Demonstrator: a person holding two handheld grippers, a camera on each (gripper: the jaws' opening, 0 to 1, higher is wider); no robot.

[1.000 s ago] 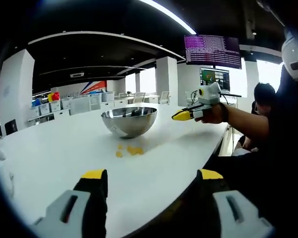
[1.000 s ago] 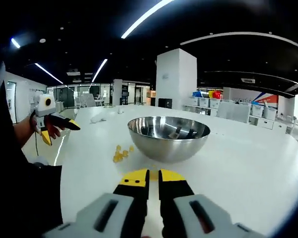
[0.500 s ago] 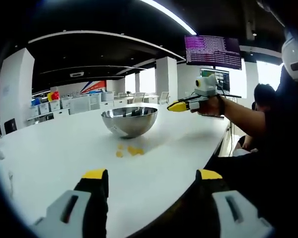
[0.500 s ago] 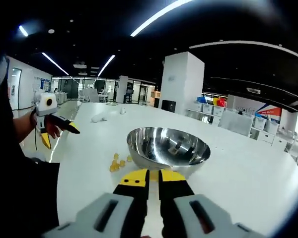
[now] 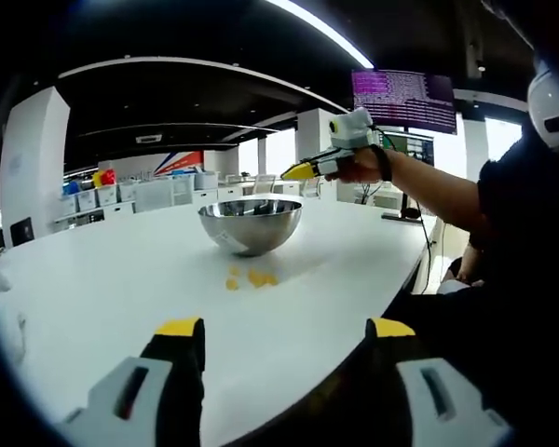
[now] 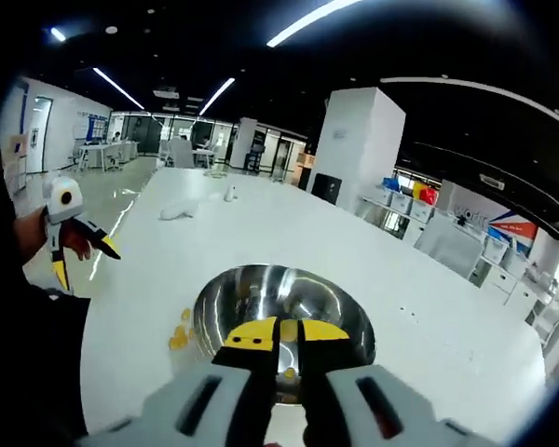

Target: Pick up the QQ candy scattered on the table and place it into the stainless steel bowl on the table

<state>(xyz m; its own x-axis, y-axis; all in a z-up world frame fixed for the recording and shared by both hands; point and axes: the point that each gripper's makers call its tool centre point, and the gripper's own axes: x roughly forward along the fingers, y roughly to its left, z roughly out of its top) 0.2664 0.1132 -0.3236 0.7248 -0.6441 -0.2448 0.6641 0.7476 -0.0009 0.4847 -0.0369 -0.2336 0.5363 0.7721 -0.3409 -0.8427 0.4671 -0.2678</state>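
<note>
the right gripper point(image 6: 279, 328) hangs right above the bowl point(image 6: 281, 321) in its own view, its yellow-tipped jaws pressed together. we see a small yellow bit just below the tips, but we cannot tell whether it is a candy nipped between them or one already lying in the bowl. from the left gripper view, that right gripper point(image 5: 300, 170) sits over the bowl point(image 5: 250, 223) in a hand, pointed slightly down toward the rim.

to do this step well, we judge the tips should stay over the middle of the bowl and come low before the jaws part, so a soft candy drops in and does not bounce off the steel wall onto the table.

the candy point(image 5: 250, 278) is a small cluster of yellow, glossy little lumps on the white table point(image 5: 102, 279), just beside the foot of the bowl on the side nearer the left gripper. in the right gripper view the same cluster point(image 6: 180, 333) lies touching or nearly touching the bowl's left flank. the pieces are too small to count with any trust.

the bowl is shiny, rounded and shallow, mirroring the room. the left gripper point(image 5: 284, 328) waits near the table edge with its jaws wide apart and nothing between them, well apart from the candy. beyond are white pillars, bins on shelves and a screen point(image 5: 404, 87) overhead.
</note>
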